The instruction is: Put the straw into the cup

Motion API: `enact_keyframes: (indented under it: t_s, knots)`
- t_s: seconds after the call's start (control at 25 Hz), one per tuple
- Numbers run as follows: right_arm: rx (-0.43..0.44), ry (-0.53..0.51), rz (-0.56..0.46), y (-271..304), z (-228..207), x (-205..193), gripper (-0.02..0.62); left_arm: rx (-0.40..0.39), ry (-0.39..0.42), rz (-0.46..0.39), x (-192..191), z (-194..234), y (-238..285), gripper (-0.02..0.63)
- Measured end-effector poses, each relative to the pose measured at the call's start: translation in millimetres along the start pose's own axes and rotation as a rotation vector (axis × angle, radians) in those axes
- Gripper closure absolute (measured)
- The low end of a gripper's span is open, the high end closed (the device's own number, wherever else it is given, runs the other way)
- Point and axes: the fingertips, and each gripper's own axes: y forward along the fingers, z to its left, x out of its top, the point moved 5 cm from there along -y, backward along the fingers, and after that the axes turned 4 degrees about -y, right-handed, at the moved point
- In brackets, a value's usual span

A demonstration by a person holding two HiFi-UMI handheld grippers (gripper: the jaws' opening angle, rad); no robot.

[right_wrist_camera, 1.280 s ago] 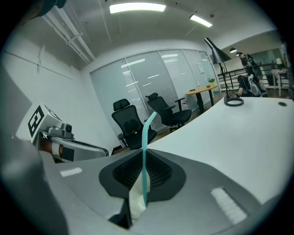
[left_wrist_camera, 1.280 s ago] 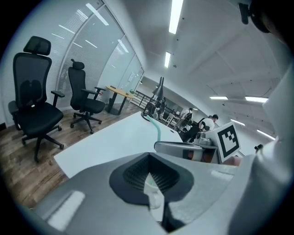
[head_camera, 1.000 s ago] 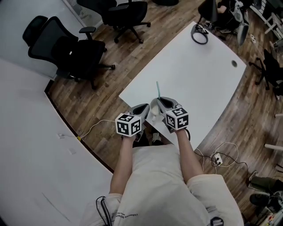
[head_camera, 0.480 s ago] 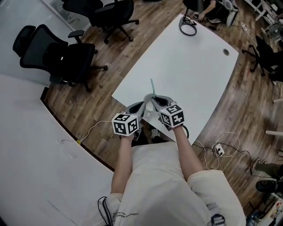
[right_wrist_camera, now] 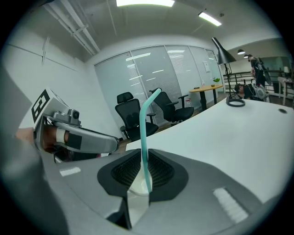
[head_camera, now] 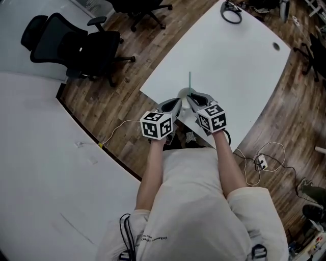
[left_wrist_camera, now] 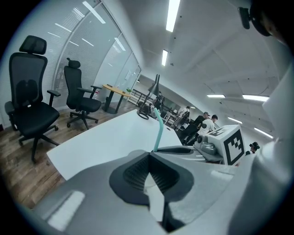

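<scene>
Both grippers meet over the near edge of the white table [head_camera: 229, 66]. A teal straw [head_camera: 189, 80] stands upright above their tips. My right gripper [head_camera: 192, 98] is shut on the straw [right_wrist_camera: 143, 137] low on its stem, with a white surface showing just under the pads. My left gripper [head_camera: 177, 104] is shut on a thin white wall between its pads, seemingly the cup [left_wrist_camera: 154, 195]. The cup [head_camera: 183, 94] shows only as a pale patch between the two tips; most of it is hidden. From the left gripper view the straw [left_wrist_camera: 157, 131] rises beside the right gripper [left_wrist_camera: 202, 149].
A black cable coil [head_camera: 231, 10] lies at the table's far end, and a round hole [head_camera: 276, 46] sits near its right edge. Black office chairs [head_camera: 76, 46] stand on the wood floor to the left. Cables and a plug [head_camera: 261, 163] lie on the floor at right.
The head view has shifted. Both grippers stay pressed close together at the table's near edge, with the straw still upright between their tips.
</scene>
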Motion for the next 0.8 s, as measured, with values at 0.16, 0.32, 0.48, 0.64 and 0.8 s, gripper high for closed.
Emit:
enact_keyframes:
  t_s: [0.16, 0.32, 0.48, 0.64, 0.8]
  knots:
    - [-0.013, -0.020, 0.012, 2.5, 1.1, -1.6, 0.503, 0.009, 0.030, 0.013, -0.9, 0.2, -2.0, 0.605]
    - [-0.020, -0.009, 0.011, 1.9, -1.6, -2.0, 0.508, 0.014, 0.041, 0.011, -1.9, -2.1, -4.8, 0.604]
    - [-0.027, 0.003, 0.004, -0.7, -3.2, -3.0, 0.509, 0.025, 0.043, 0.010, -3.9, -0.1, -7.9, 0.604]
    - [-0.041, 0.014, -0.007, 1.1, -0.7, -2.0, 0.515, 0.020, 0.046, 0.017, -4.3, 2.6, -11.7, 0.604]
    - [-0.063, 0.038, -0.024, 0.8, -2.5, -1.3, 0.520, 0.009, 0.074, 0.035, -3.6, -0.3, -10.2, 0.604]
